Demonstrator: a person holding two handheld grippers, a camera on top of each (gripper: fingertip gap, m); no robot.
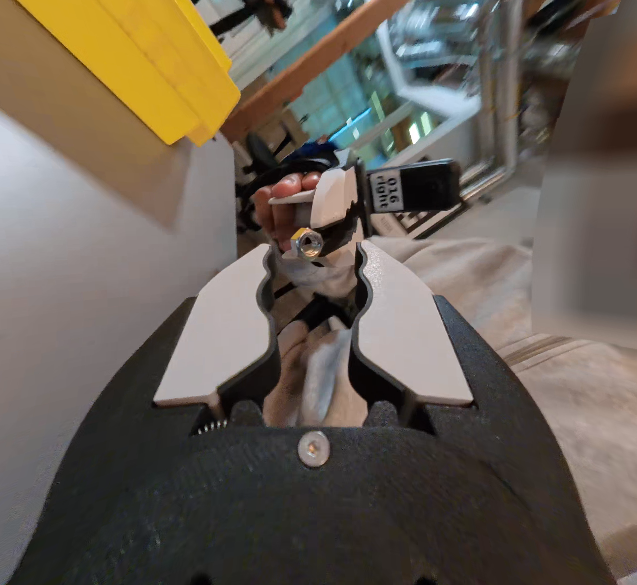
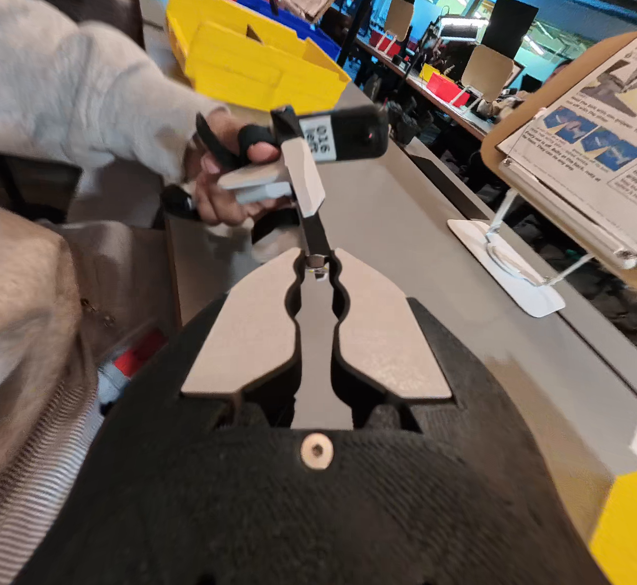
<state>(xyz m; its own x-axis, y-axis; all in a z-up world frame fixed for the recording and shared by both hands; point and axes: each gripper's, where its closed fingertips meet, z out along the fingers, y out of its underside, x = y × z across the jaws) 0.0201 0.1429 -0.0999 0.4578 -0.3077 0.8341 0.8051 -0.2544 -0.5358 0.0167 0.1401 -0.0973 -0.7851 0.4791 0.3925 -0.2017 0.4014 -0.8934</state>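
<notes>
Left wrist view: a small steel hex nut [image 1: 309, 244], on a yellow-tipped bolt, is pinched by the right tongs [image 1: 322, 248]. Judged hard, light, slippery; best gripped across its flats. Left tongs [image 1: 314, 258] stand narrowly parted, empty. Grey worktop [image 2: 396, 224] and yellow bin [image 2: 255, 62] lie beyond.

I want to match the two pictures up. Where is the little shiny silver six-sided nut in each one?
Left wrist view: the small silver metal hex nut is mid-picture, just past the near fingertips.
Right wrist view: the nut is mid-picture, pinched at the tips of the right gripper.
Shared landmark: the yellow plastic bin.
</notes>
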